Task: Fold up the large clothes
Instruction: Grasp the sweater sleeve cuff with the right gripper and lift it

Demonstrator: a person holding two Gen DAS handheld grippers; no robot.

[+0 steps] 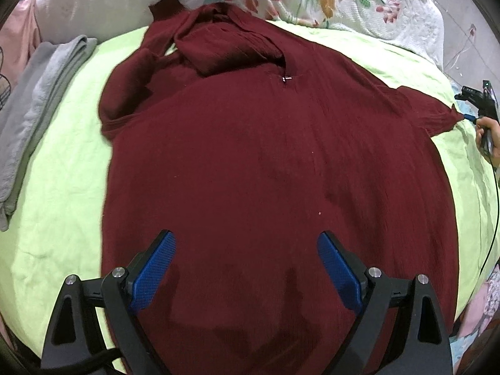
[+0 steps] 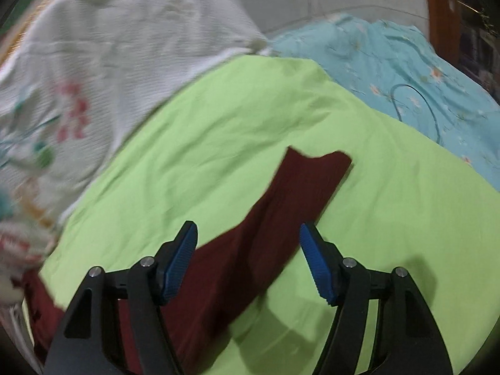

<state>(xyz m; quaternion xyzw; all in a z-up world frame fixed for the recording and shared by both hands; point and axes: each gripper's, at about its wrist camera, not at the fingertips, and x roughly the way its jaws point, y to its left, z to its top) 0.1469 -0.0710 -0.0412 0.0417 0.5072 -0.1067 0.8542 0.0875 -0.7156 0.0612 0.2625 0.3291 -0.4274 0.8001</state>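
Maroon sweater [image 1: 265, 162] is spread flat on the green sheet [image 1: 68, 168] of the bed. Left tongs [image 1: 247, 250] are apart over the hem. Right tongs [image 2: 248, 243] are apart over the right sleeve [image 2: 281, 206]. Risk: sleeve missed or sheet pinched with it; far-left sleeve is bunched, so the fold may end up skewed.

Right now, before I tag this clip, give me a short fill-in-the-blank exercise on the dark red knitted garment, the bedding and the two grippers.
1. The dark red knitted garment lies spread on a ____ green sheet.
2. The left gripper hovers over the garment with its jaws ____.
3. The folded grey towel lies at the garment's ____ side in the left wrist view.
4. Under the right gripper lies the garment's ____.

Missing words: light; open; left; sleeve
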